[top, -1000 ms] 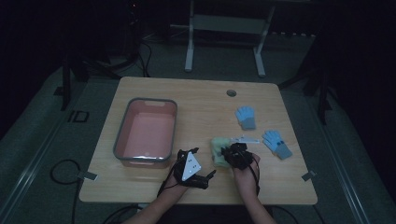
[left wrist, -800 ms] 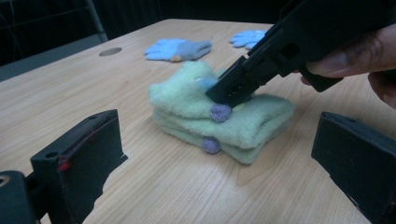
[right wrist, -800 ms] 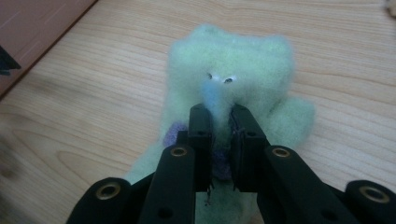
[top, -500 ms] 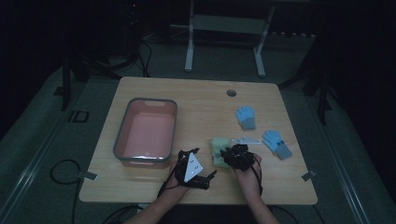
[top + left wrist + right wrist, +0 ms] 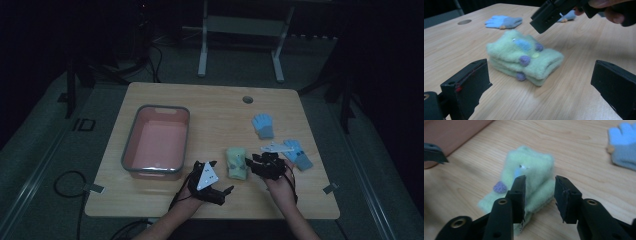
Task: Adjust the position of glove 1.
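The green mitten (image 5: 524,56), a folded fuzzy bundle with purple dots, lies flat on the table (image 5: 210,105) between the two grippers. The right gripper (image 5: 539,192) hovers just above and behind its near end. Its jaws have just been opening and now stand a moderate gap apart, with no cloth pinched between them. In the right gripper view the bundle sits straight ahead of and slightly below the left-hand jaw, its long axis running away from the tips and a little to the left. From above, that axis points away from the person.

The left gripper (image 5: 541,87) is held low with its jaws wide and nothing between them. In its own view the mitten lies dead ahead, centred in the gap, its long axis lying crosswise and slanted. One jaw of the right gripper hangs beyond the mitten there.

Both are close, but the right looks nearer, almost over the cloth. I would judge that whichever closes next must straddle the bundle's short width.

Two blue gloves (image 5: 263,125) lie well beyond the right jaws, and the tub (image 5: 131,142) stands off to the left.
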A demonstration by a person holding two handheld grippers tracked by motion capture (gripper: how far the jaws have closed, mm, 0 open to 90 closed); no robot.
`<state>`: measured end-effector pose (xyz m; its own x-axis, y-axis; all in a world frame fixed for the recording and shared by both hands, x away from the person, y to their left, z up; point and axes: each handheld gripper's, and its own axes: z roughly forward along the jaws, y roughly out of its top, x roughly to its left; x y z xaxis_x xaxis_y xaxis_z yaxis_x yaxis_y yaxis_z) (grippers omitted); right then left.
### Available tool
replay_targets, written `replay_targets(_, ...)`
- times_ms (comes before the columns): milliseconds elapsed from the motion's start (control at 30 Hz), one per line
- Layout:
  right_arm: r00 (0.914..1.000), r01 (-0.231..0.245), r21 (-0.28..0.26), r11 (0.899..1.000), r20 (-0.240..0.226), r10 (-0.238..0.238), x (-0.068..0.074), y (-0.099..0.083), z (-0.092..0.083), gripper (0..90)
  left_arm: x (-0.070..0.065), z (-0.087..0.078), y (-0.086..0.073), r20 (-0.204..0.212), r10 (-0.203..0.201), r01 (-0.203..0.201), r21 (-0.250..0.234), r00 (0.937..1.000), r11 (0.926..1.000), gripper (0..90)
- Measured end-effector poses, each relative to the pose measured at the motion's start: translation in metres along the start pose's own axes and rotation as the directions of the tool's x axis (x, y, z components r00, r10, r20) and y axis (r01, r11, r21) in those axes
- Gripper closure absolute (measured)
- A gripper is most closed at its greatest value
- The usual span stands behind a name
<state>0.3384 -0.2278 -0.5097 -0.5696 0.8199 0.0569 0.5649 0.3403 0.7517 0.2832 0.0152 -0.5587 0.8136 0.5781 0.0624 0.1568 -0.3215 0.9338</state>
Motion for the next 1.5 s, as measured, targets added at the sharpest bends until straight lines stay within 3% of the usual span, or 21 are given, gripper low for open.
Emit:
replay_targets(67, 0.9998, 0.016, -0.002, 1.0, -0.008, -0.016, -0.003, 0.001, -0.001, 59.8, 0.0, 0.0, 0.0, 0.0, 0.0, 0.0, 0.0, 1.0, 1.0, 2.1)
replay_targets(133, 0.998, 0.051, -0.005, 0.999, -0.037, -0.051, -0.011, 0.003, -0.003, 59.1, 0.0, 0.002, 0.003, 0.032, -0.003, 0.003, 0.009, 0.9995, 1.0, 2.1)
replay_targets(333, 0.9931, 0.092, -0.008, 0.996, -0.073, -0.092, -0.026, 0.006, -0.002, 58.7, -0.001, 0.005, 0.008, 0.059, 0.029, -0.03, 0.016, 0.9979, 0.9994, 2.2)
replay_targets(467, 0.9925, 0.08, -0.023, 0.997, -0.091, -0.082, -0.031, 0.007, 0.002, 58.3, -0.004, 0.013, 0.012, 0.082, 0.082, -0.084, 0.023, 0.9933, 0.9962, 6.7)
replay_targets(533, 0.9906, 0.087, -0.026, 0.996, -0.104, -0.089, -0.032, 0.008, 0.005, 57.4, -0.006, 0.019, 0.015, 0.112, 0.109, -0.113, 0.034, 0.9878, 0.993, 7.8)
replay_targets(633, 0.9877, 0.095, -0.026, 0.995, -0.122, -0.098, -0.033, 0.012, 0.011, 56.1, -0.007, 0.03, 0.017, 0.137, 0.146, -0.156, 0.065, 0.9797, 0.9856, 14.7)
replay_targets(767, 0.9901, 0.063, -0.019, 0.998, -0.125, -0.065, -0.034, 0.02, 0.018, 54.8, -0.007, 0.044, 0.018, 0.156, 0.197, -0.214, 0.106, 0.968, 0.971, 21.1)
replay_targets(900, 0.9888, 0.05, 0.009, 0.999, -0.141, -0.048, -0.032, 0.025, 0.031, 49.3, -0.003, 0.056, 0.019, 0.155, 0.238, -0.263, 0.165, 0.9587, 0.9507, 26.6)
replay_targets(967, 0.9876, 0.048, 0.022, 0.999, -0.151, -0.044, -0.03, 0.026, 0.039, 47.4, 0.001, 0.06, 0.02, 0.179, 0.253, -0.286, 0.191, 0.9506, 0.9389, 32.7)
replay_targets(1067, 0.988, 0.048, 0.065, 0.997, -0.15, -0.038, -0.03, 0.022, 0.054, 44.0, 0.005, 0.065, 0.02, 0.193, 0.267, -0.307, 0.216, 0.9441, 0.9269, 38.6)
replay_targets(1167, 0.9869, 0.036, 0.111, 0.993, -0.16, -0.018, -0.032, 0.017, 0.064, 39.4, 0.007, 0.07, 0.018, 0.203, 0.297, -0.34, 0.235, 0.9332, 0.9105, 41.0)
replay_targets(1233, 0.9859, 0.03, 0.133, 0.991, -0.167, -0.007, -0.033, 0.015, 0.067, 39.3, 0.008, 0.071, 0.018, 0.198, 0.303, -0.346, 0.245, 0.9324, 0.9057, 44.8)
replay_targets(1300, 0.9789, 0.023, 0.149, 0.989, -0.204, 0.008, -0.034, 0.015, 0.068, 50.0, 0.009, 0.071, 0.02, 0.187, 0.309, -0.351, 0.257, 0.9323, 0.9007, 51.6)
replay_targets(1367, 0.9733, 0.01, 0.161, 0.987, -0.228, 0.027, -0.034, 0.015, 0.068, 57.0, 0.012, 0.072, 0.021, 0.19, 0.301, -0.344, 0.264, 0.9343, 0.9011, 58.5)
replay_targets(1467, 0.9728, 0.033, 0.161, 0.986, -0.231, 0.005, -0.032, 0.016, 0.066, 68.3, 0.014, 0.07, 0.024, 0.192, 0.291, -0.336, 0.268, 0.9371, 0.903, 68.0)
replay_targets(1500, 0.9746, 0.06, 0.149, 0.987, -0.222, -0.025, -0.03, 0.017, 0.064, 71.0, 0.013, 0.07, 0.025, 0.188, 0.292, -0.335, 0.268, 0.9377, 0.9031, 70.3)
